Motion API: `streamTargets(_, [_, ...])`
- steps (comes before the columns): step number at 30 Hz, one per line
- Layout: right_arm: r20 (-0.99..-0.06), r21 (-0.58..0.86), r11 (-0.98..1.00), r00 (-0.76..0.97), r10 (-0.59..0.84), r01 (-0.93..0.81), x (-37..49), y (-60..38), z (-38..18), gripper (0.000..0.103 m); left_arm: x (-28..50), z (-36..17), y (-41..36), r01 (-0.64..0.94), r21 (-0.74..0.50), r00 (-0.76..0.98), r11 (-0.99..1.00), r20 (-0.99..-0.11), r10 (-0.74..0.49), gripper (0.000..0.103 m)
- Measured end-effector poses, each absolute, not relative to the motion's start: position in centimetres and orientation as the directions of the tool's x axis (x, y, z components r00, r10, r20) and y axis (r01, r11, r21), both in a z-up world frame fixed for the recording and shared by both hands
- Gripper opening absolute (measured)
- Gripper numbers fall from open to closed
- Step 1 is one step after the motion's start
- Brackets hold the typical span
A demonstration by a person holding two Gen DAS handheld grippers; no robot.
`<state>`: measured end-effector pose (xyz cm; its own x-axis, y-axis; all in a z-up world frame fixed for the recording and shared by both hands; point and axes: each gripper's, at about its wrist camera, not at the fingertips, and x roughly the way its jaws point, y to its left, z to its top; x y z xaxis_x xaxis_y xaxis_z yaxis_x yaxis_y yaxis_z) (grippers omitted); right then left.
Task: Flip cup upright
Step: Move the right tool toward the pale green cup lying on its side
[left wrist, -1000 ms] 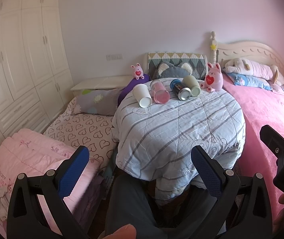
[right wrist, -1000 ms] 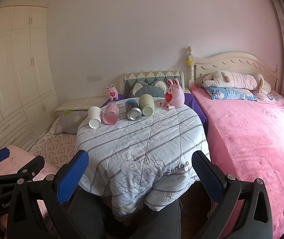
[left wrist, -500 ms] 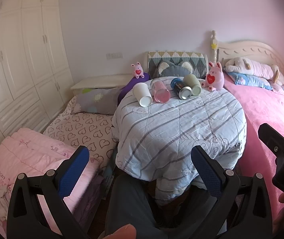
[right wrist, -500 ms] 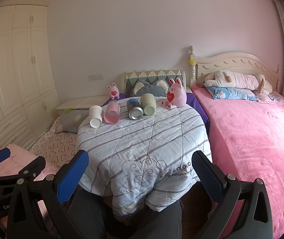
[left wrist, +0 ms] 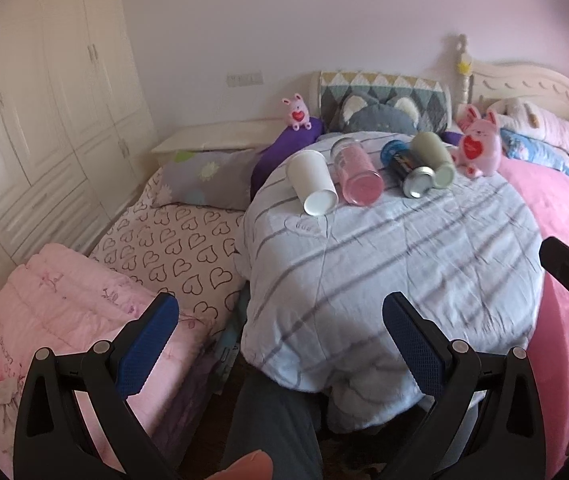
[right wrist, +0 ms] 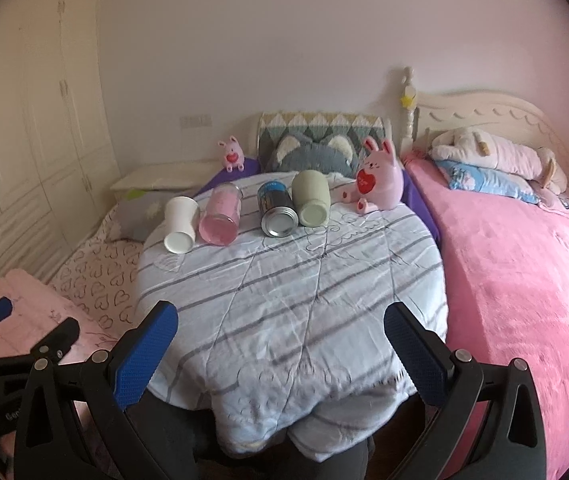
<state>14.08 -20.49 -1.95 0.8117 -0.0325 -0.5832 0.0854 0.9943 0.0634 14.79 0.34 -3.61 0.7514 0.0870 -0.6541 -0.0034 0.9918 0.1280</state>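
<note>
Several cups lie on their sides in a row at the far end of a round table under a striped quilt: a white cup, a pink cup, a blue and silver can-like cup and a pale green cup. They also show in the left wrist view: white cup, pink cup, blue cup, green cup. My left gripper and right gripper are open and empty, well short of the cups, near the table's front edge.
A pink rabbit toy sits beside the green cup. A pink bed lies to the right, a heart-print mattress and pink blanket to the left. A white wardrobe lines the left wall.
Both grippers have moved forward and a little higher toward the table, so the cups look nearer. Both stay open. The cups have not moved.
</note>
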Motion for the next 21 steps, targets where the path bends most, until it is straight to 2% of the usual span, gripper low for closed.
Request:
streamTargets(11, [-0.704,0.03,0.995,0.708,-0.046,0.095,31.3,-23.4,-4.2,0.103,29.1,-4.9,-0.7,-0.037,0.124,0.697,0.992,-0.708,0.115,0.103])
streamTargets(21, [-0.796,0.032,0.992,0.603,-0.047,0.12,44.3,-27.3,-7.6,0.103,37.1,-6.9,-1.5,-0.056,0.125,0.659,0.991,-0.741,0.131,0.103])
